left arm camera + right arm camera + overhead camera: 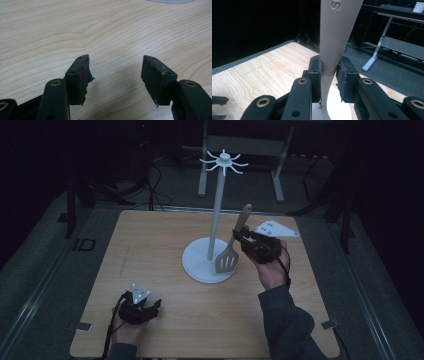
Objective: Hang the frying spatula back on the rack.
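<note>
Your right tool (239,236) grips the slotted spatula (231,251) by its handle, blade hanging over the white hook stand's base (200,265). Your left tool (150,307) rests near the counter's (150,245) front-left corner, well apart.

Right tool (239,235) clamped, raised; left tool (116,75) agape, low

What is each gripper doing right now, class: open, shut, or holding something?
Left gripper: open, nothing between its jaws, low over the table.
Right gripper: shut on the spatula handle, blade hanging down.
</note>
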A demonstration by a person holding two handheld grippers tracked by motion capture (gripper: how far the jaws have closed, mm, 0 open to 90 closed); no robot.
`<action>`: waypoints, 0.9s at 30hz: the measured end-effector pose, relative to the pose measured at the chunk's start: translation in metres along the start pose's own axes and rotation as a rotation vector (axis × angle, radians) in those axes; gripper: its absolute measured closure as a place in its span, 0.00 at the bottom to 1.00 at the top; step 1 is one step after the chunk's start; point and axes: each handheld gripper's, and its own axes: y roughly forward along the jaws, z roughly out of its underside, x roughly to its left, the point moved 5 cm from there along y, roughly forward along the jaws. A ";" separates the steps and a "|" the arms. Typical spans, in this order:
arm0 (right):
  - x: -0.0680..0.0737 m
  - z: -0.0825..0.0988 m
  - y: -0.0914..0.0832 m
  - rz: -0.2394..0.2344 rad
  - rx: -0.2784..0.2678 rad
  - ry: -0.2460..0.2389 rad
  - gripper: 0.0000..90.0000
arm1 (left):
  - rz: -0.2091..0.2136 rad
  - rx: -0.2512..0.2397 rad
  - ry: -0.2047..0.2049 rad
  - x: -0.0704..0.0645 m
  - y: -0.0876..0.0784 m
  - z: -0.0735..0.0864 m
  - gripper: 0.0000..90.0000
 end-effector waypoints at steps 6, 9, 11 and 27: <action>0.000 -0.012 0.003 0.012 -0.001 -0.009 0.83 | 0.000 -0.005 -0.003 0.000 0.000 0.000 0.45; 0.002 -0.018 0.005 0.017 -0.004 -0.019 0.83 | -0.001 -0.004 -0.004 0.001 0.000 0.000 0.45; 0.003 -0.023 0.007 0.019 -0.005 -0.024 0.83 | -0.001 -0.003 -0.003 0.001 0.000 0.000 0.45; 0.013 -0.043 0.020 0.021 -0.012 -0.031 0.83 | 0.000 -0.003 -0.002 0.002 -0.001 0.000 0.45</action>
